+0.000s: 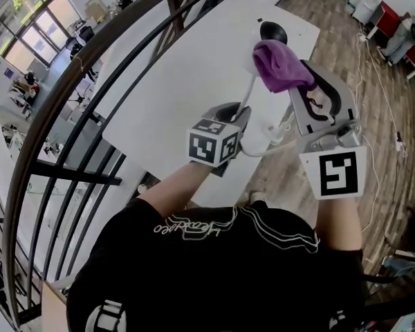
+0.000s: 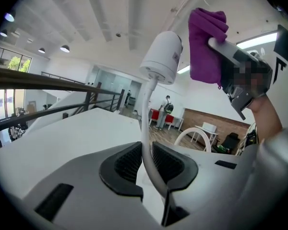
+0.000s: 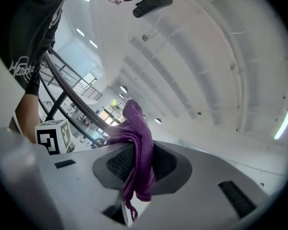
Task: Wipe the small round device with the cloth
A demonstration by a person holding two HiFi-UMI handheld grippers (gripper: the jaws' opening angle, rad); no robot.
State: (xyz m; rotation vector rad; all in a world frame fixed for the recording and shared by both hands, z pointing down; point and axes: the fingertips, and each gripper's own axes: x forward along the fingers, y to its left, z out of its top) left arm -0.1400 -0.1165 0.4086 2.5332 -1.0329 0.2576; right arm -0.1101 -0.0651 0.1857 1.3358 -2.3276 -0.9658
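The device (image 2: pixel 162 55) is a smooth white plastic capsule, rounded at the end. It sits up in the air above and ahead of my left fingertips, on top of a thin white stem (image 2: pixel 146 114). The stem curves down and runs straight between the pads of my left gripper (image 2: pixel 146 162). Those ribbed black pads (image 2: pixel 127 162) are closed on the stem from both sides and carry the device by it.

Just to the right of the device, level with it, hangs the cloth (image 2: pixel 206 42), a purple, nubbly towel-weave folded into a soft wad. I cannot tell whether it touches the shell. In the head view the cloth (image 1: pixel 280 64) covers most of the device.

My right gripper (image 3: pixel 141 159) pinches the cloth (image 3: pixel 137 133) between its ribbed pads. One bunch stands up past the fingertips, and a frayed tail droops back toward the palm.

Below both sets of fingers lies the flat white table (image 1: pixel 194 68). A black disc (image 1: pixel 272 30) rests on it beyond the cloth. More white cable (image 1: pixel 263 144) loops behind my left fingers, between the two grippers.
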